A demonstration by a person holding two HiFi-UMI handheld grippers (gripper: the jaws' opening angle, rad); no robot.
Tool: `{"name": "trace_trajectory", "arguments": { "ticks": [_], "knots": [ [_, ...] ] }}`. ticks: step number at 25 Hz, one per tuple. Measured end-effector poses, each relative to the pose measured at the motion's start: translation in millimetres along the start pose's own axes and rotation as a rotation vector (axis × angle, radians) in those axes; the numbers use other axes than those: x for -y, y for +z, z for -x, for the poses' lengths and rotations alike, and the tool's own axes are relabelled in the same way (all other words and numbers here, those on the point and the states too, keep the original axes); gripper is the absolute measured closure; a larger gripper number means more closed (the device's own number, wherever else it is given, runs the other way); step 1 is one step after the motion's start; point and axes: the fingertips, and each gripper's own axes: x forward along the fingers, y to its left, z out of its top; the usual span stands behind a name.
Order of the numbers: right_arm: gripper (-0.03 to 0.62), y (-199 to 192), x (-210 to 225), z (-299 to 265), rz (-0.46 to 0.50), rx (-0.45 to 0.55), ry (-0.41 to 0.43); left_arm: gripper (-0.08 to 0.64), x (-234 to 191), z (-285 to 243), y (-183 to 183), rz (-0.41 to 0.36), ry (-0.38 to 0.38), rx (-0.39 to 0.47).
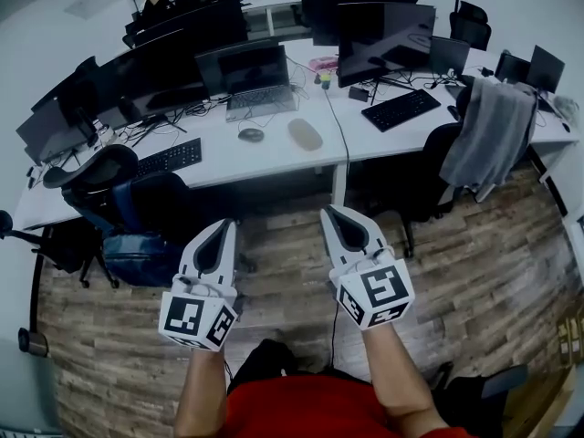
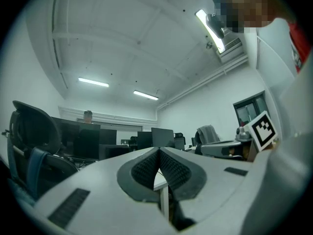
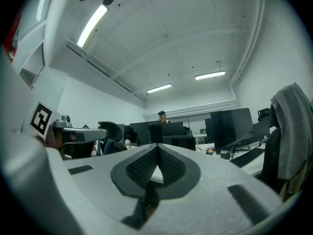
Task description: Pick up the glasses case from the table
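A beige oval glasses case (image 1: 305, 134) lies on the white desk (image 1: 265, 158), right of a dark mouse (image 1: 251, 135) and in front of a laptop (image 1: 248, 80). My left gripper (image 1: 222, 225) and my right gripper (image 1: 332, 213) hover side by side above the wooden floor, short of the desk's front edge, both pointing toward it. Each is shut with nothing between its jaws. In the left gripper view the left gripper (image 2: 159, 153) has its ribbed pads pressed together, and the right gripper (image 3: 157, 151) looks the same in its own view. The case does not show in either gripper view.
Monitors (image 1: 383, 30), keyboards (image 1: 400, 109) and cables crowd the desk. A black office chair (image 1: 128, 194) with a blue bag stands at the left front. Another chair with a grey garment (image 1: 491, 135) draped over it stands at the right. A person (image 3: 162, 117) sits behind the far monitors.
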Motion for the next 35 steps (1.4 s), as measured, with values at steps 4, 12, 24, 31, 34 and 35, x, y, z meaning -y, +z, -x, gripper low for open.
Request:
{"name": "trace_trajectory", "arguments": {
  "ticks": [4,12,24,31,34,35],
  "knots": [
    [0.588,-10.4,21.3,-25.7,-0.001,-0.013,-0.018,0.551,-13.0,-26.2,-6.5,-0.002,0.002,0.012],
    [0.588,-36.8,62.5,-118.1,0.037,-0.071,-0.057,0.551,-75.9,-112.3,-33.9,0.023,-0.017,0.021],
    [0.586,-75.6,145.6,-285.4,0.102,-0.155,-0.186,0.551,-190.0,-270.8,-72.3,0.068,-0.125,0.024],
    [0.503,-127.1,180.5,-341.7,0.138,-0.299,-0.199,0.551,-223.6,-318.9,-96.5,0.103,-0.137,-0.001],
    [0.429,-154.6,193.2,-359.2,0.131,-0.368,-0.187,0.551,-233.1,-332.6,-104.7,0.112,-0.131,-0.007],
    [0.406,-163.7,197.4,-364.4,0.130,-0.389,-0.184,0.551,-235.6,-336.4,-107.3,0.114,-0.130,-0.010]
  ]
}}
